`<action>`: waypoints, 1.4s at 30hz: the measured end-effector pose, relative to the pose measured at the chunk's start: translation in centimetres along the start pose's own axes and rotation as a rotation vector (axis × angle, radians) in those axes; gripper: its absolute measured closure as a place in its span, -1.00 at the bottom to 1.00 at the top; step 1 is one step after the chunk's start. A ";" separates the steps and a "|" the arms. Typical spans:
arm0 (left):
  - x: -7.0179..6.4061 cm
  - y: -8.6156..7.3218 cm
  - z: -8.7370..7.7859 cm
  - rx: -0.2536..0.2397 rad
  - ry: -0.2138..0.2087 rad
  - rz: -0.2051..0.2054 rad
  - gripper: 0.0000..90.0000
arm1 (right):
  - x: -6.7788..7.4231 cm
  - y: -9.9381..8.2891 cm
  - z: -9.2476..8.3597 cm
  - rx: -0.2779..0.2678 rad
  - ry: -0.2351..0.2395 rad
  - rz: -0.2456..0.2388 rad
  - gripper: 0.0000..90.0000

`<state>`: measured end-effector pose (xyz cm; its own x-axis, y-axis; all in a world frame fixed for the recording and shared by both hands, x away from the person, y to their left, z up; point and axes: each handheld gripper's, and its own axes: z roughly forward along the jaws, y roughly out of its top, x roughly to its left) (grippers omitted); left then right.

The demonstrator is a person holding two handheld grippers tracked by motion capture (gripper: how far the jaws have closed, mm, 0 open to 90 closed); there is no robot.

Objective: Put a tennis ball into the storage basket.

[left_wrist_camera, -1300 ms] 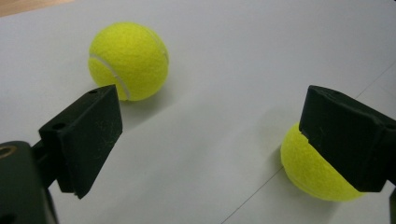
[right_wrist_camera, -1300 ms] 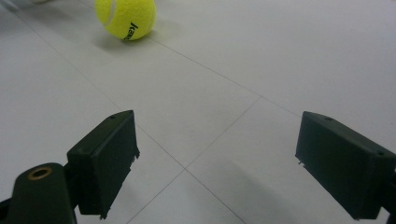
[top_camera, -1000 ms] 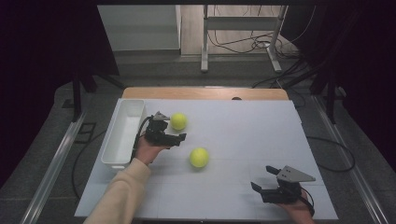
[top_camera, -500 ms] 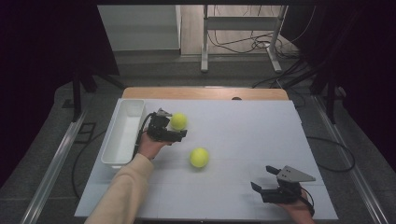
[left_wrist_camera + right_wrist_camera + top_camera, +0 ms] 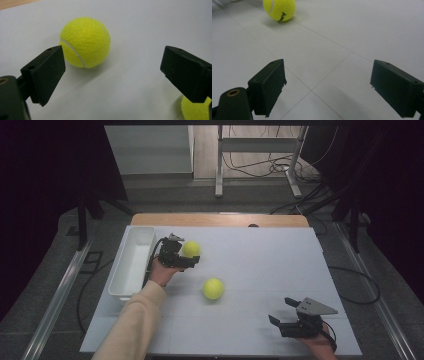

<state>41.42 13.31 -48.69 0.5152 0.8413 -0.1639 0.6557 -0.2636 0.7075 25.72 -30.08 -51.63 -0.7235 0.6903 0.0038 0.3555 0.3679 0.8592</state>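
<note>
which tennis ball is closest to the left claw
The far tennis ball, right at the open left claw; the near tennis ball lies mid-table.

Lab: dark curtains [image 5: 45,180], floor cables [image 5: 260,167]

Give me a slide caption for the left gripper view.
Open left gripper closing in on a tennis ball on the white table, second ball at the edge.

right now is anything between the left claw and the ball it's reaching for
Nothing visible. The left claw is open, and the far tennis ball sits on bare white table just ahead of its jaws. The other tennis ball lies off to the side.
</note>
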 end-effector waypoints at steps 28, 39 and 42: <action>1.4 1.3 1.9 0.012 0.036 -0.017 -0.86 | 0.0 0.0 0.1 0.008 -0.001 0.000 -0.71; 1.7 1.7 3.2 0.026 0.038 -0.032 -0.86 | 0.0 -0.1 0.1 0.007 0.003 0.001 -0.71; 2.0 1.6 3.8 0.036 0.042 -0.047 -0.86 | 0.0 -0.1 0.1 0.005 0.004 0.002 -0.71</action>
<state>45.60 12.82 -50.56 0.4604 0.8718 -0.1670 0.6984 -0.2397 0.6744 25.80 -30.04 -51.77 -0.7253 0.6884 0.0078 0.3602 0.3698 0.8565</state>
